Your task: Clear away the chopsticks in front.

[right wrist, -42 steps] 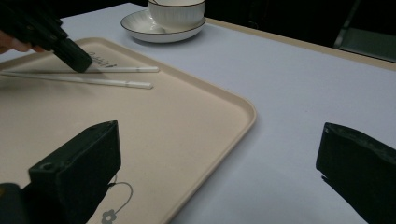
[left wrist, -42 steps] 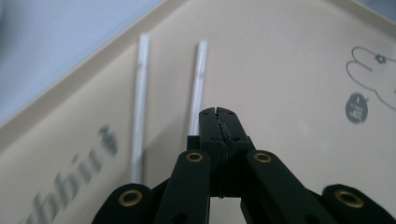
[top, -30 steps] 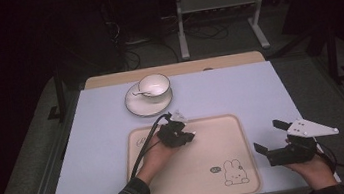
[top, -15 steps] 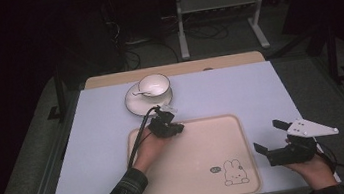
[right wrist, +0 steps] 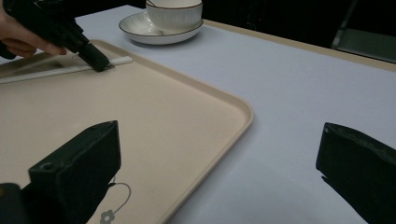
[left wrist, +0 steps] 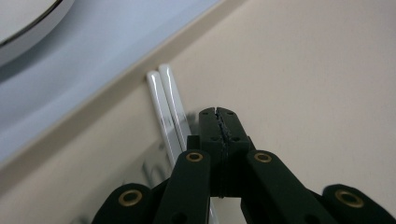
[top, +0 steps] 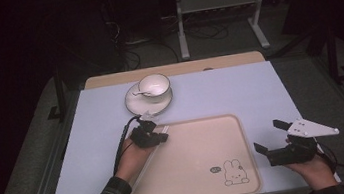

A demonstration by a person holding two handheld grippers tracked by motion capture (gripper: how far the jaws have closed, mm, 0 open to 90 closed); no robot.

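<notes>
Step judged as nudging: left tool (left wrist: pixel 219 113), jaws shut on nothing, beside white chopsticks (left wrist: pixel 166 109) lying along tray (top: pixel 203 158) far-left edge; right tool (top: pixel 272 138) idle, agape, at surface near-right corner; next, open and straddle chopsticks for pickup.

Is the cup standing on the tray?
No, the cup stands on a saucer on the table, beyond the tray.
</notes>
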